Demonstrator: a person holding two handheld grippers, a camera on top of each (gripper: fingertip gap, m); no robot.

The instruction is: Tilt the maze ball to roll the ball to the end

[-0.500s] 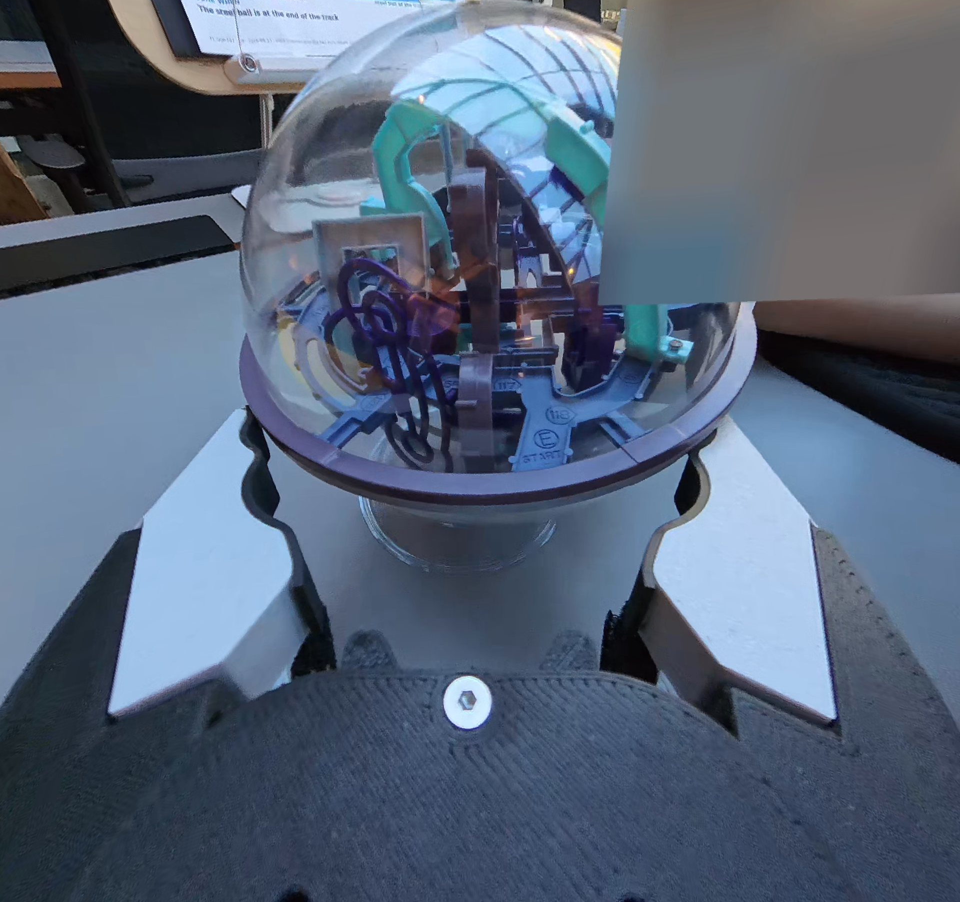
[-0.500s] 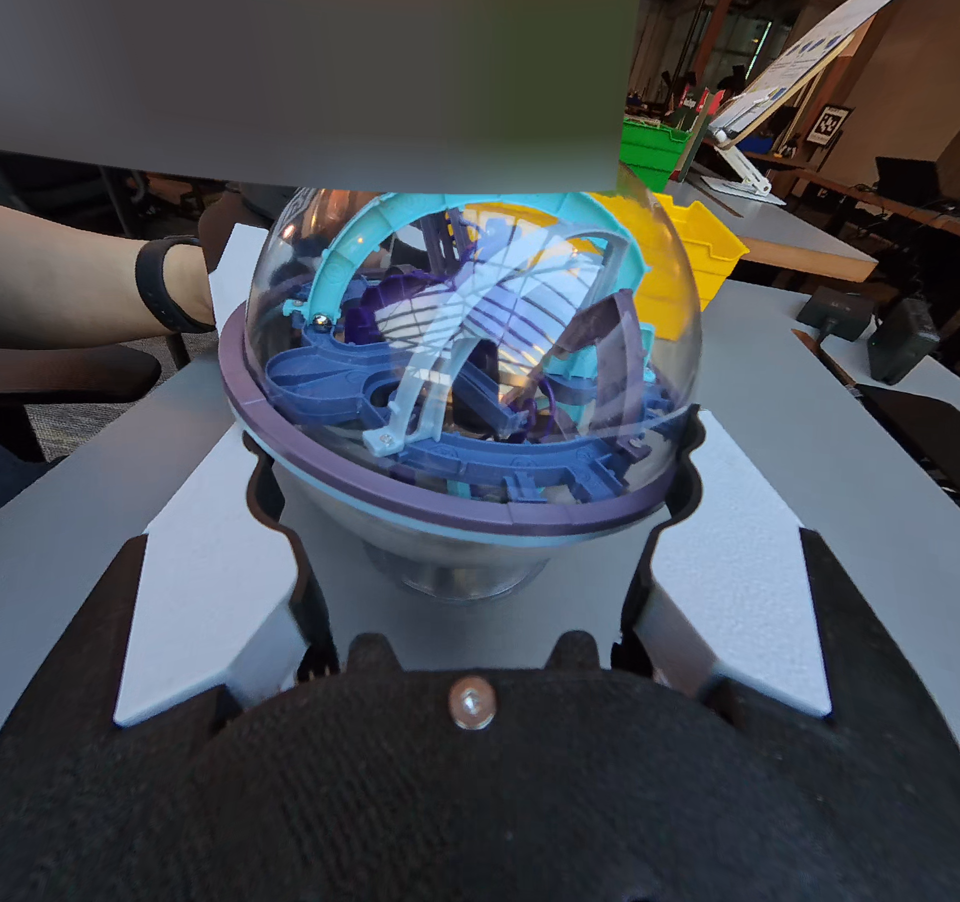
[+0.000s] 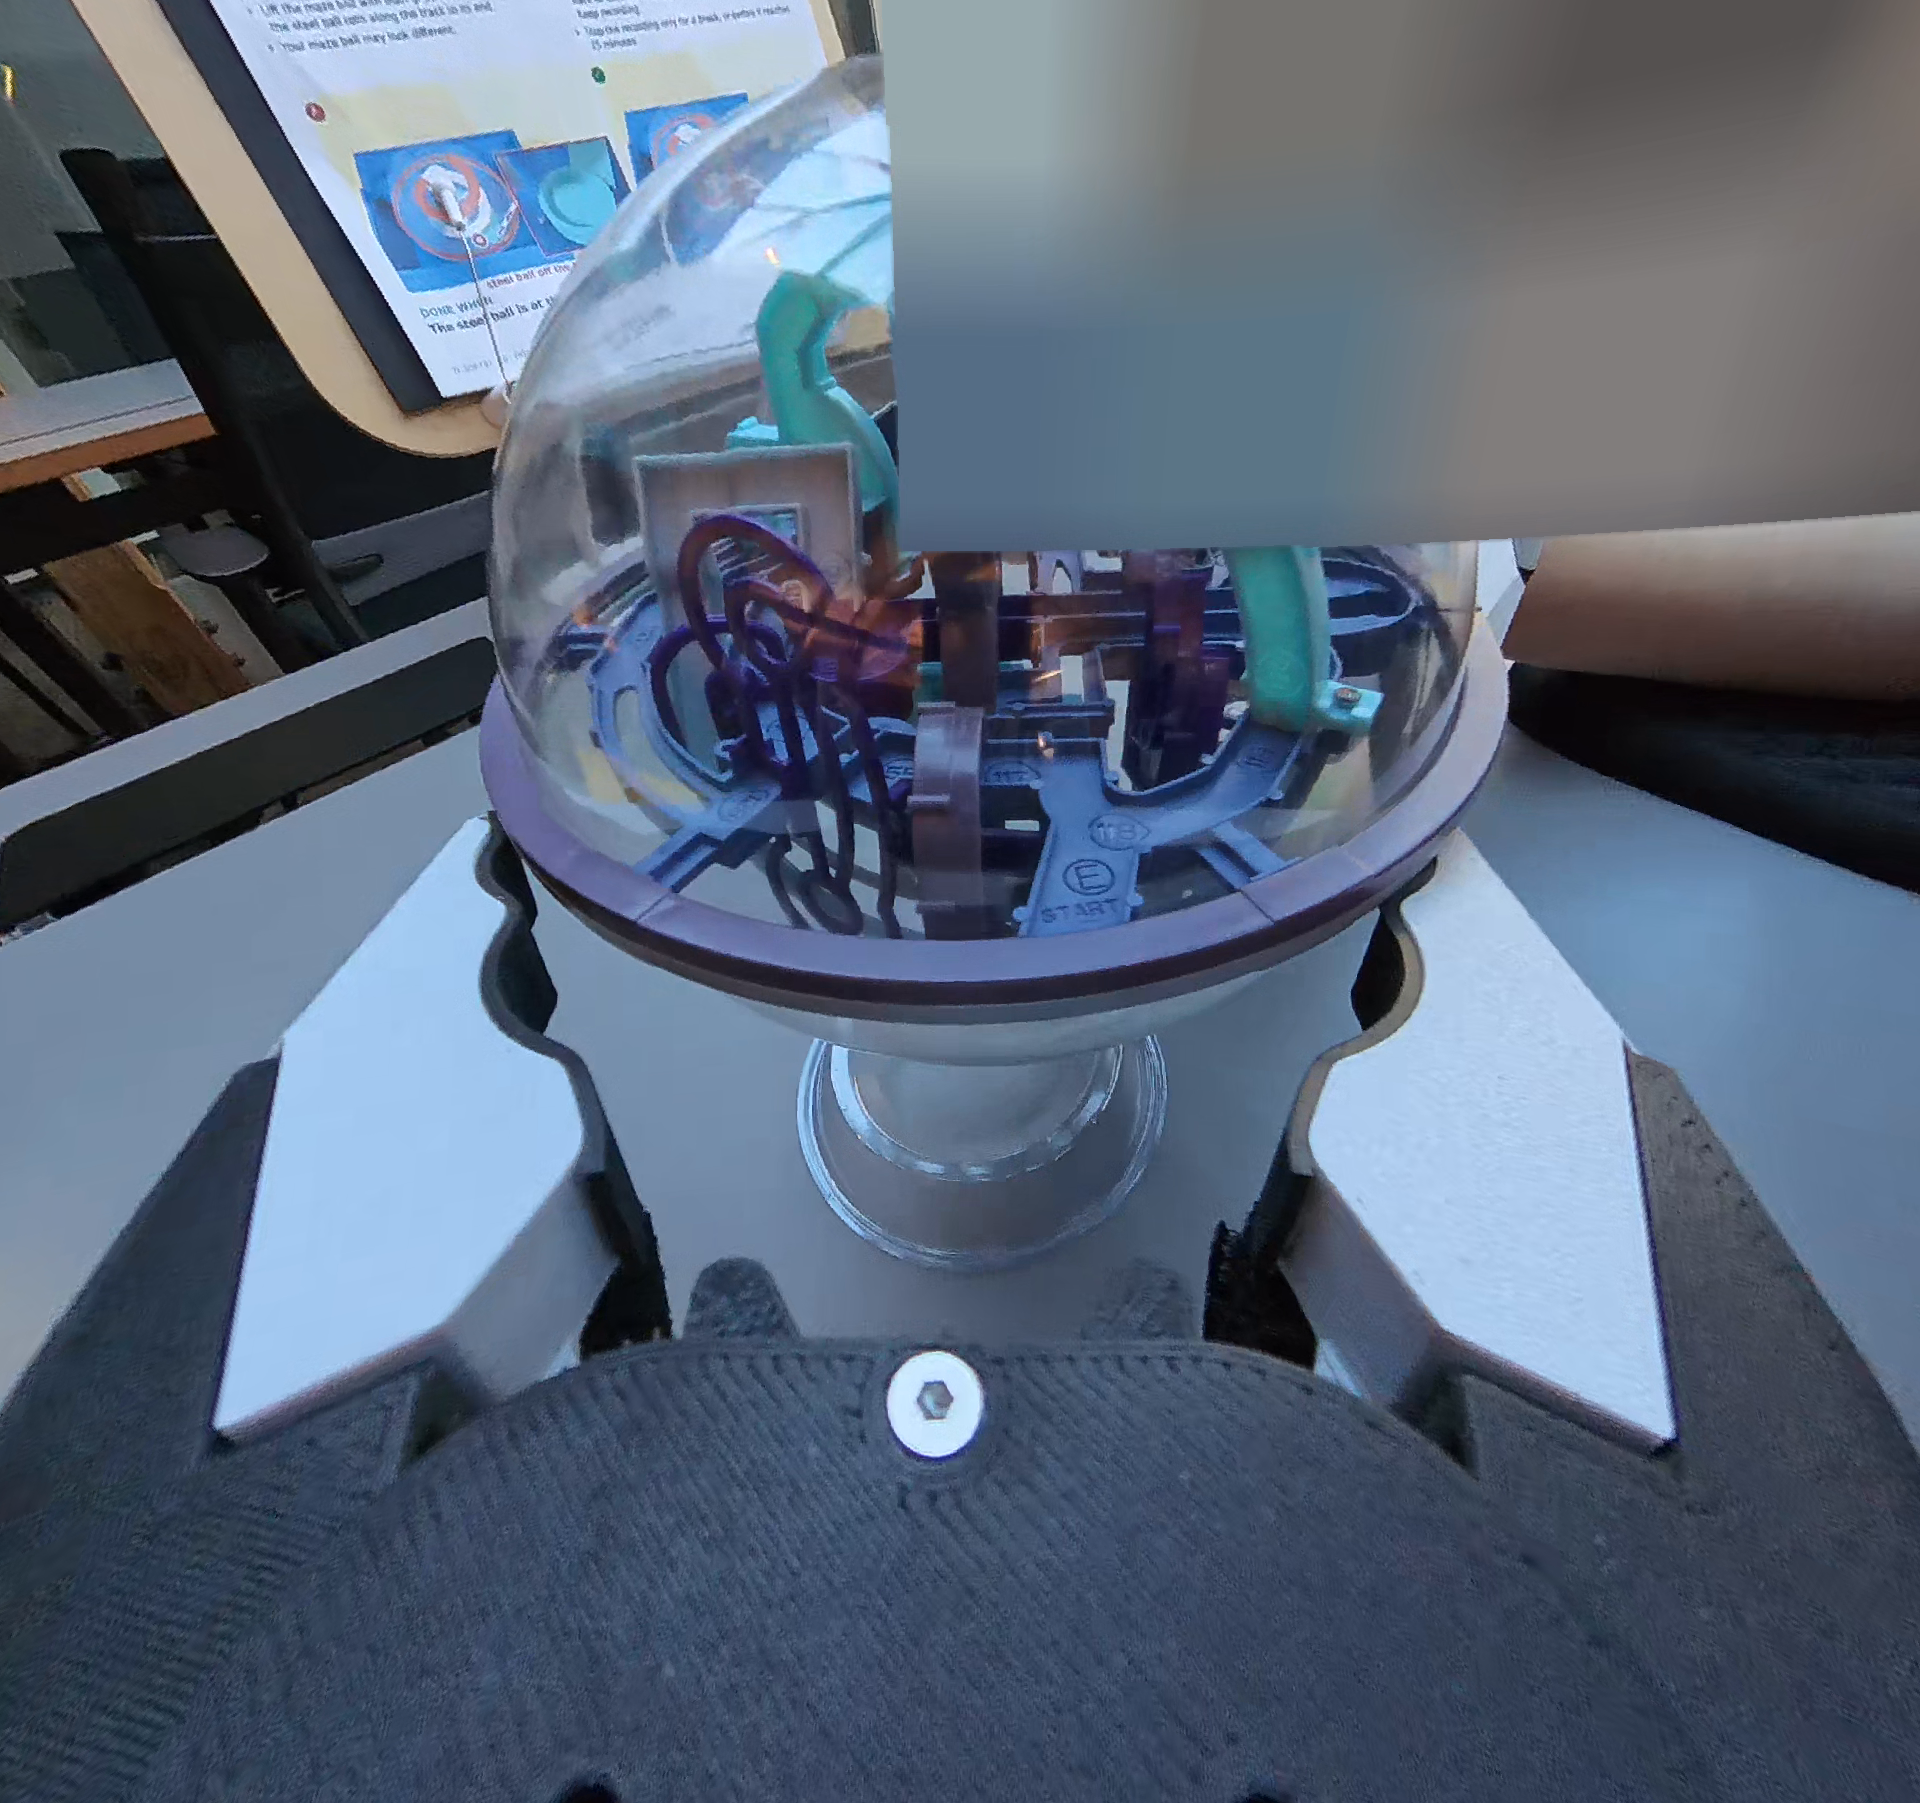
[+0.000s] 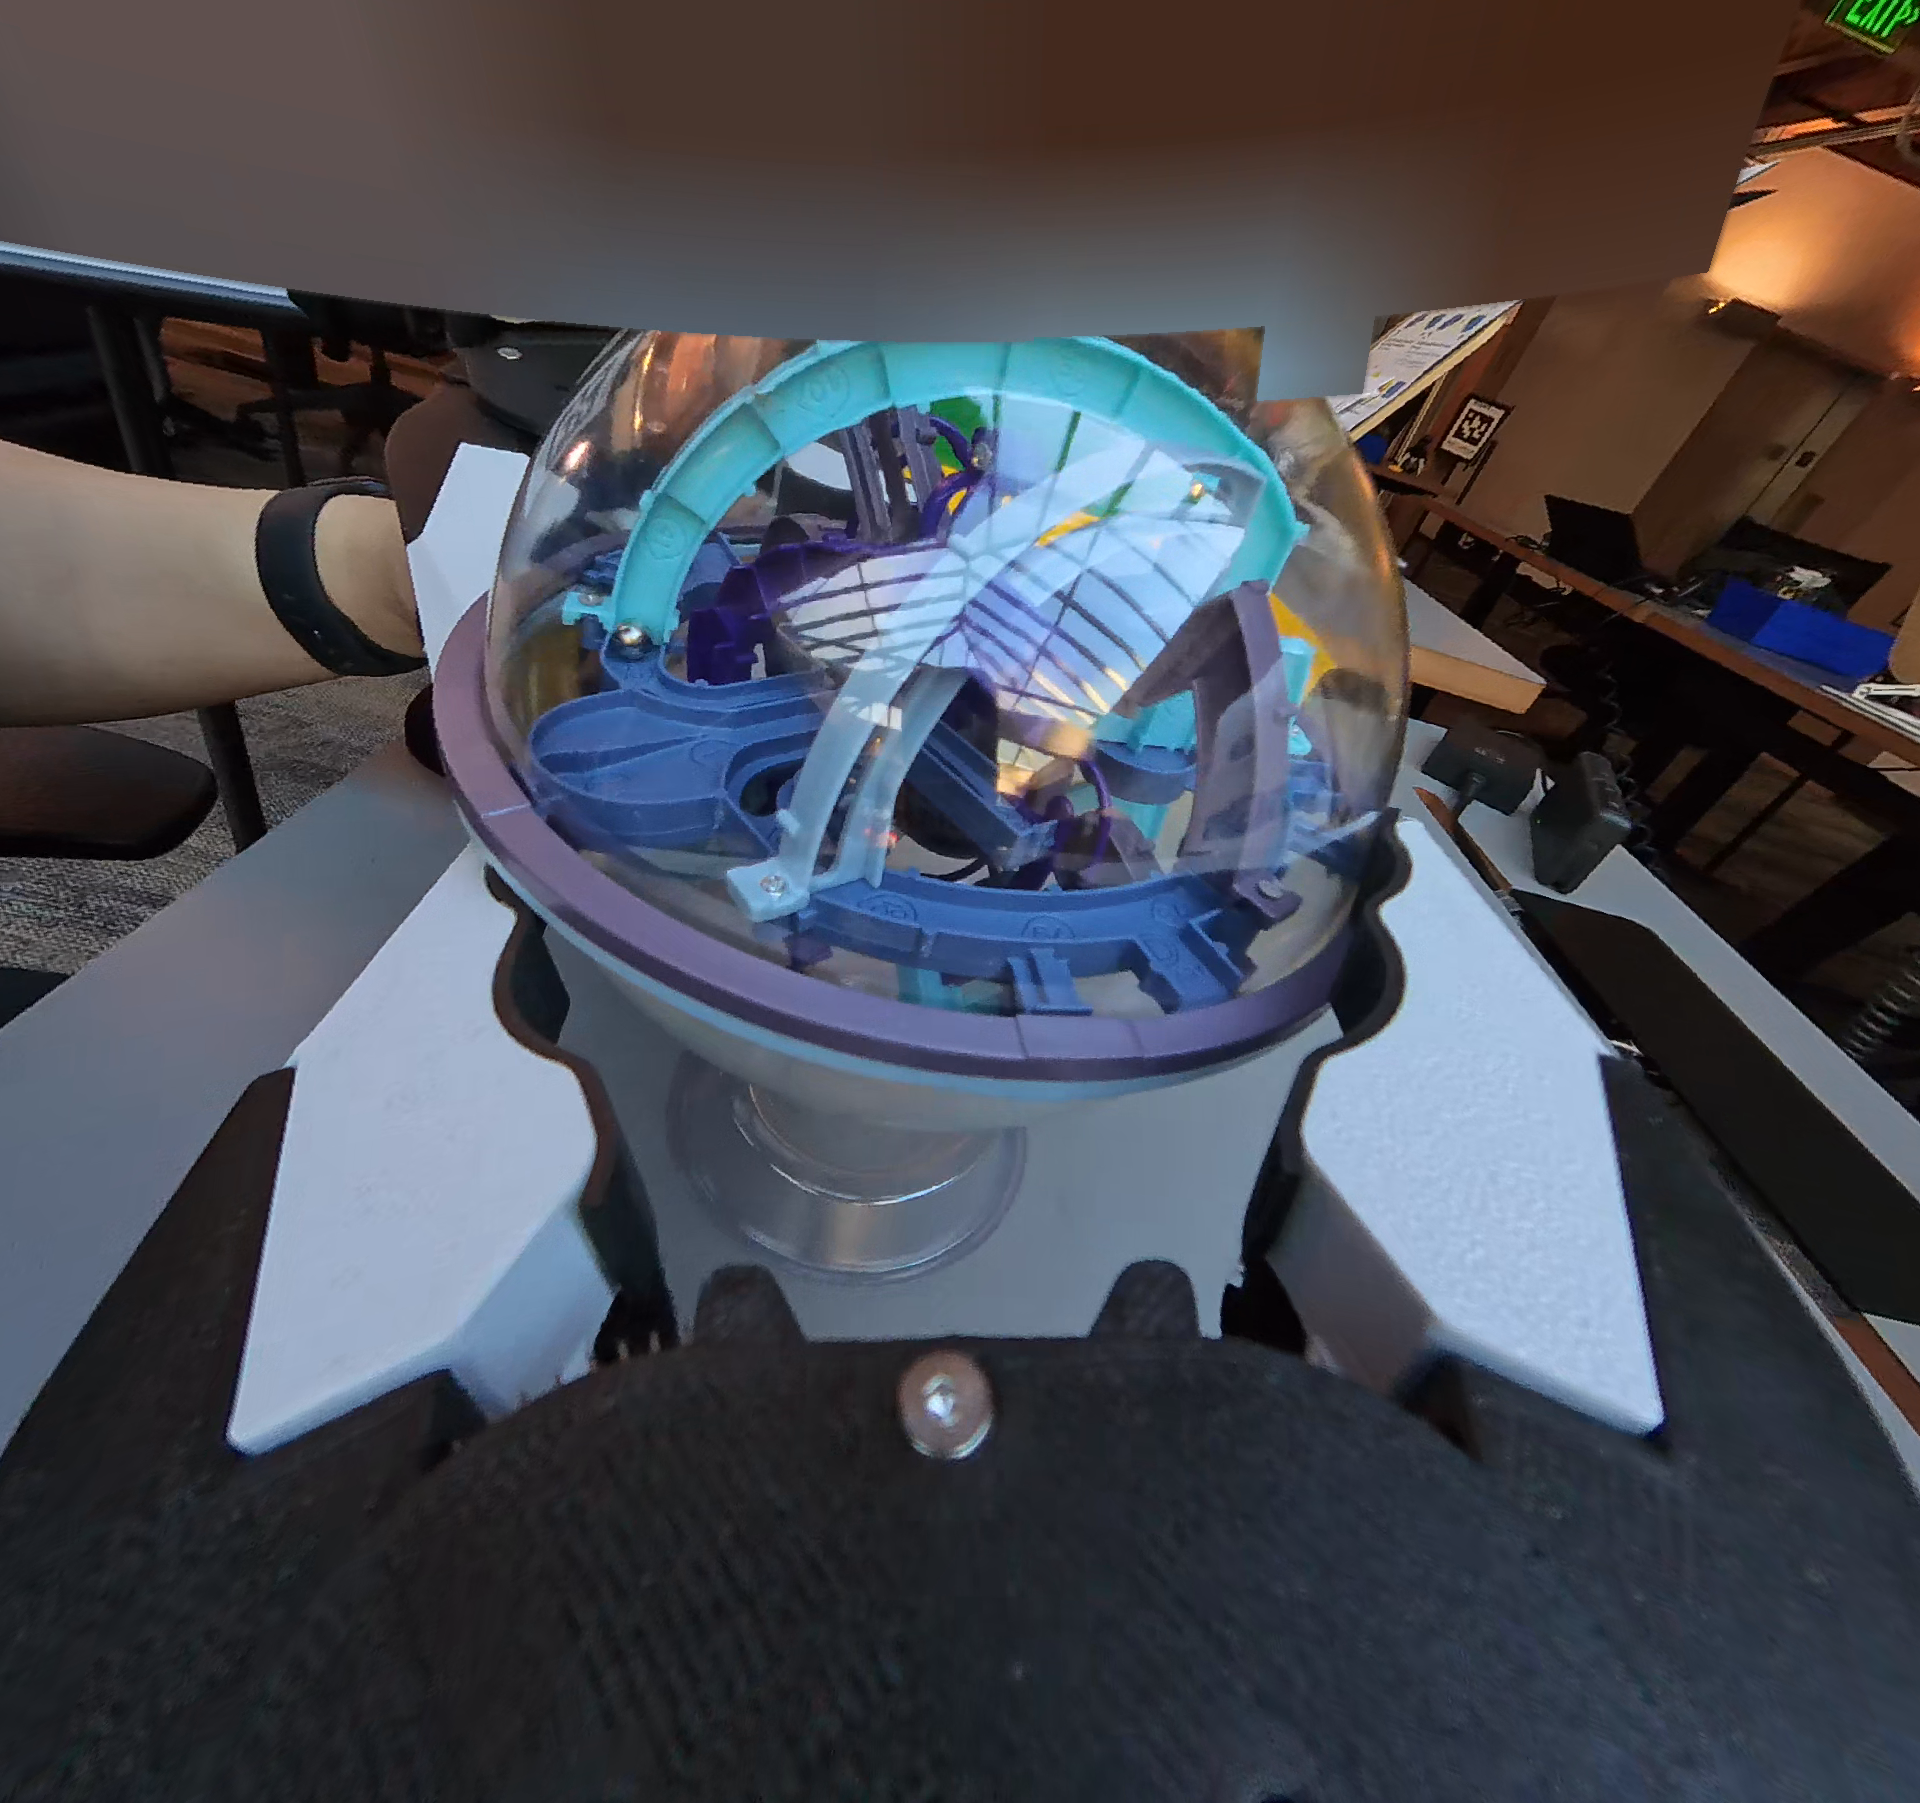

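Left tool (image 3: 956, 932) and right tool (image 4: 940, 932): each spread wide, white fingers (image 3: 416, 1078) pinching the maze ball (image 3: 977, 693) at its purple equator ring, from opposite sides. Ball sits level above its clear ring stand (image 3: 982, 1161) on the grey surface (image 3: 187, 1057). Small steel ball (image 4: 630, 639) rests at the teal arch's base. Forearm with black wristband (image 4: 312, 574) behind.

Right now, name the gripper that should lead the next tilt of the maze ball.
Right, probably. Both the right gripper and left gripper clamp the maze ball at its purple rim, but only the right wrist view shows the steel ball, at the foot of the teal arch.
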